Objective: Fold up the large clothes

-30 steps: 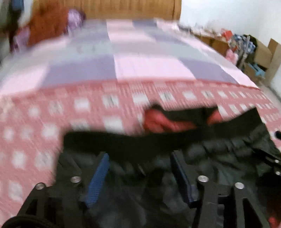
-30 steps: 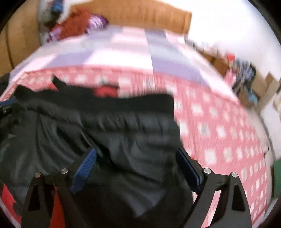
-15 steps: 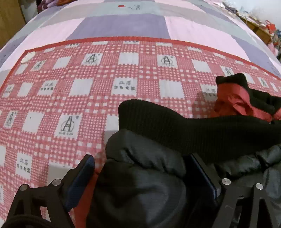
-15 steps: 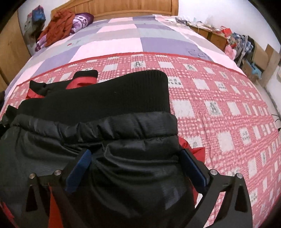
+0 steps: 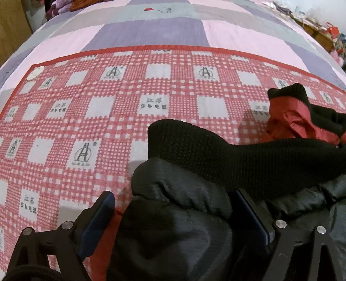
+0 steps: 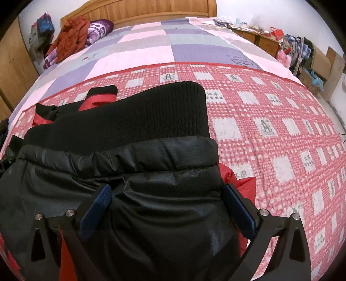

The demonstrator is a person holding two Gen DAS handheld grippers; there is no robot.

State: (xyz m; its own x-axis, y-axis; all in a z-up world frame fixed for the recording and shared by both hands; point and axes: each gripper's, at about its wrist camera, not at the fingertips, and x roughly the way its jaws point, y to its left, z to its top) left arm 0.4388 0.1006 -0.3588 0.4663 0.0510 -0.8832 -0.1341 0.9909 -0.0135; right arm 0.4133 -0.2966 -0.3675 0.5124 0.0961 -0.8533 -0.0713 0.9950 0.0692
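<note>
A black puffer jacket (image 5: 179,233) with a wide ribbed knit hem (image 5: 237,155) and red lining (image 5: 285,121) lies bunched on the red checked blanket (image 5: 86,108). My left gripper (image 5: 174,194) is open over the jacket's left corner. The padded edge sits between the fingers, with a gap of blanket beside the left pad. In the right wrist view the jacket (image 6: 151,216) and its hem (image 6: 129,121) fill the lower left. My right gripper (image 6: 166,188) stands wide open astride the right corner, with fabric bulging between the blue pads.
The blanket (image 6: 270,129) covers the near half of a bed with a pink and purple sheet (image 6: 151,49). A heap of clothes (image 6: 73,36) lies by the wooden headboard (image 6: 140,10). Boxes and clutter (image 6: 320,62) line the right wall; a wardrobe (image 6: 13,64) stands left.
Both grippers came down toward the bed and tilted further downward, and their jaws spread wider. The jacket now rests on the blanket. Since half a second ago almost nothing has shifted.
</note>
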